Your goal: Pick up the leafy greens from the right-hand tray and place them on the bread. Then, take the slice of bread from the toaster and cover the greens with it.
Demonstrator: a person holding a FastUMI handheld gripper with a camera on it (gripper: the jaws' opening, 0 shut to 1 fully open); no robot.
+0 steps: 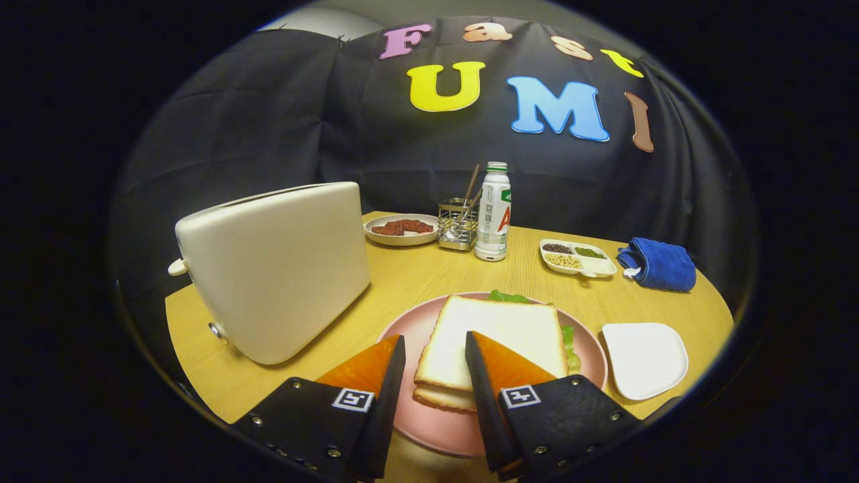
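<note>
Progress: judging by how things lie, both halves of the task look met; the sandwich stands assembled on the round pink plate (590,355), greens under a top slice.
Left to do: nothing the view demands, beyond drawing the gripper clear.
Top bread: a pale square slice of white bread (510,332) lies flat on the stack, its crust edge lighter than toast would suggest.
Leafy greens: frilly bright green leaves (508,296) peep out at the far edge and along the right side of the top slice, mostly covered.
Bottom bread: a second slice of bread with a browner crust (443,397) shows under the near left corner, slightly offset.
Right-hand tray: a small white rounded-square tray (644,359) sits just right of the plate, with no greens seen on it.
Toaster: a cream smooth-sided toaster (275,268) stands to the left, beside the plate; its slot cannot be seen into.
Gripper: the two-finger gripper (435,362) hangs over the near side of the plate with its jaws spread apart, grasping nothing; the near left corner of the sandwich lies between the fingers.
Far side: a white dish of red pieces (401,229), a white bottle (493,215) and a folded blue cloth (659,264) stand well beyond.
</note>
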